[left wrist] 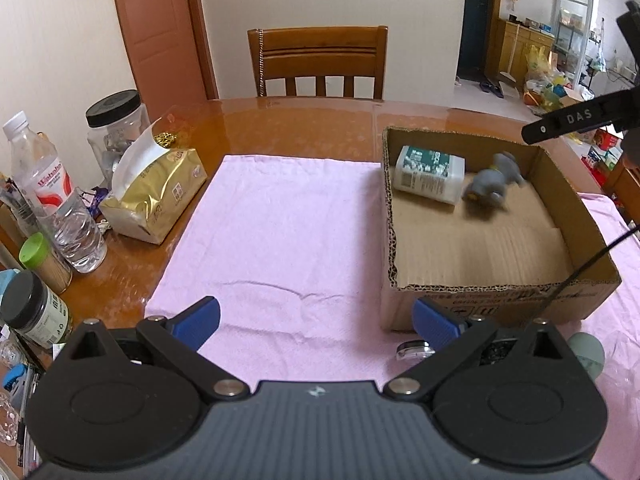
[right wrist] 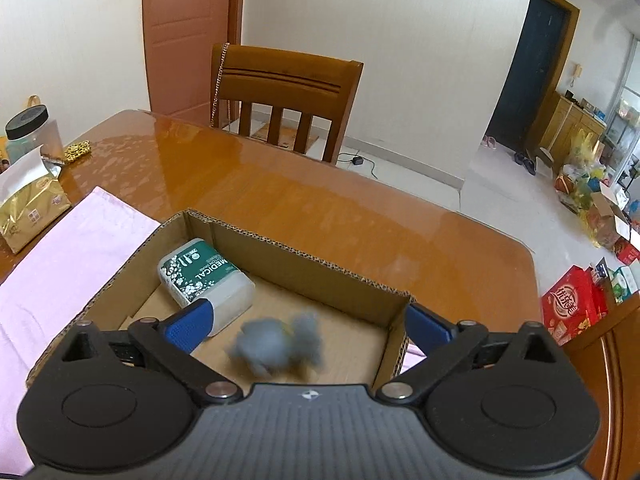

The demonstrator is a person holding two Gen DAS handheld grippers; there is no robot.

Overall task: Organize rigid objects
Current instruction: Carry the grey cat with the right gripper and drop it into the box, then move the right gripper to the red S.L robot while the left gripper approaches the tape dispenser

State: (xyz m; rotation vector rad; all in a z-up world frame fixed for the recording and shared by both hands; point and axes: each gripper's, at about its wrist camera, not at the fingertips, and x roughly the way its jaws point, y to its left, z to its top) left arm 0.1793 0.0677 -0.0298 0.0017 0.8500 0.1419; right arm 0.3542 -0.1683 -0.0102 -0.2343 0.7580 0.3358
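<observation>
- Right gripper [right wrist: 308, 326]: jaws spread wide, nothing between the blue pads [right wrist: 188, 326]; it hangs above the near part of the cardboard box [right wrist: 304, 268], pointing down into it.
- Left gripper [left wrist: 316, 320]: jaws equally wide apart, empty; it sits over the pink cloth [left wrist: 280, 220], with its right pad in front of the box's near left corner.
- Grey toy figure [right wrist: 278, 342]: blurred, inside the box, directly under the gap of the right gripper and touching neither pad. The left wrist view shows it blurred too, just beside the bottle; whether it rests on the box floor cannot be told.
- White bottle with green label [right wrist: 206, 280]: lying on its side in the far left corner of the box; the right gripper's left pad overlaps its near end in the view, contact not discernible.
- Small clear-and-black item [left wrist: 412, 349]: on the cloth by the box's near left corner, partly hidden behind the left gripper's right pad; identity unclear.
- Surface: glossy brown wooden table [right wrist: 320, 208], pink cloth spread over its near part, box standing on the cloth.
- Table's left edge: gold tissue pack [left wrist: 160, 196], water bottle [left wrist: 52, 196], black-lidded clear jar [left wrist: 112, 128], further small jars.
- Room: wooden chair [left wrist: 320, 60] at the far side, brown door [left wrist: 160, 28], white walls, an adjoining area with bags and boxes on the floor.
</observation>
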